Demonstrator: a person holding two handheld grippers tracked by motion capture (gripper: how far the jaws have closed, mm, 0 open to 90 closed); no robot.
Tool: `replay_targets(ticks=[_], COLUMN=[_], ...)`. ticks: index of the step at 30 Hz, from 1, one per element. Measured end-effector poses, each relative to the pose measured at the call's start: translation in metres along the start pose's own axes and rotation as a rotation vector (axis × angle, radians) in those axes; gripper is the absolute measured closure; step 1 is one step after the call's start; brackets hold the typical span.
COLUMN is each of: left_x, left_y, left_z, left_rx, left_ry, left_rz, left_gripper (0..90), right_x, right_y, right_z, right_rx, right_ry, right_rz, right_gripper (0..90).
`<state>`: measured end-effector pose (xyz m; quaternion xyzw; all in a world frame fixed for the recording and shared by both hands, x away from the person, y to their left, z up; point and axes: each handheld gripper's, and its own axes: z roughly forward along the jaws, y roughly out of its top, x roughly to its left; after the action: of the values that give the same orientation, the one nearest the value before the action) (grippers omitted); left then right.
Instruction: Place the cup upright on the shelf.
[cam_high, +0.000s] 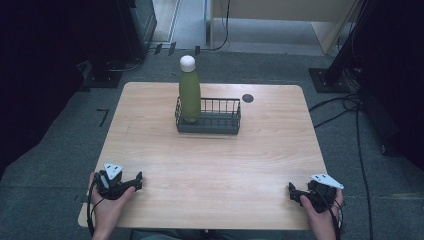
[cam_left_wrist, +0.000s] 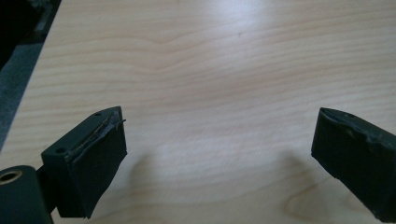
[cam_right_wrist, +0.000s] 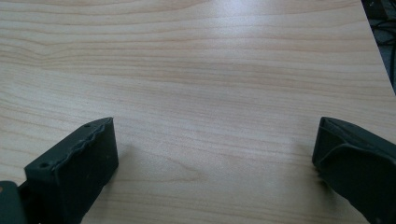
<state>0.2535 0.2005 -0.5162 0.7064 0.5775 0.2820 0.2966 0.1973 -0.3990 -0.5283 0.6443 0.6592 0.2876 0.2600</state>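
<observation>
I work at a pale wood-grain tabletop (cam_high: 210, 160) with rounded corners, standing on grey carpet (cam_high: 50, 165). The room around it is dim. At about ten o'clock beyond the tabletop there is dark equipment (cam_high: 135, 25); at about two o'clock a dark stand base (cam_high: 327, 80) sits on the floor, and black cables (cam_high: 357, 130) trail down the right side at three o'clock.

At seven o'clock my left hand-held gripper (cam_high: 134, 183) rests near the tabletop's front edge, grey plate on top. In the left gripper view its jaws stand wide apart over bare wood, grasping nothing.

Toward twelve o'clock, well apart from both of my hands, a black wire basket (cam_high: 220, 116) sits on the tabletop. A green bottle (cam_high: 189, 95) with a white cap (cam_high: 187, 62) stands upright in the basket's left end. I can read no label or writing on it. Just beyond the basket's right corner lies a small dark round disc (cam_high: 247, 98) set on the wood.

At five o'clock my right hand-held gripper (cam_high: 294, 192) sits near the front right corner. In the right gripper view its jaws are likewise spread wide, empty, with wood grain between them.
</observation>
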Motion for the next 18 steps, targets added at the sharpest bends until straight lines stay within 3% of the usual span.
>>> replay_targets(ticks=[5, 7, 9, 18], left_x=[0.010, 0.012, 0.019, 0.020], left_y=[-0.009, -0.010, -0.013, -0.014], left_z=[-0.006, -0.008, -0.009, -0.010], left_rx=[0.050, 0.055, 0.068, 0.069], left_ry=[0.015, 0.004, -0.027, -0.022], left_rz=[0.001, -0.002, -0.033, -0.037], left_gripper=[4.9, 4.7, 4.6, 4.3], right_x=[0.000, 0.000, 0.000, 0.000], right_y=[0.000, 0.000, 0.000, 0.000], right_z=[0.000, 0.000, 0.000, 0.000], right_rx=[0.000, 0.000, 0.000, -0.001], right_ry=[0.000, 0.000, 0.000, -0.002], right_rz=[0.000, 0.000, 0.000, 0.000], right_gripper=[0.0, 0.0, 0.0, 0.0])
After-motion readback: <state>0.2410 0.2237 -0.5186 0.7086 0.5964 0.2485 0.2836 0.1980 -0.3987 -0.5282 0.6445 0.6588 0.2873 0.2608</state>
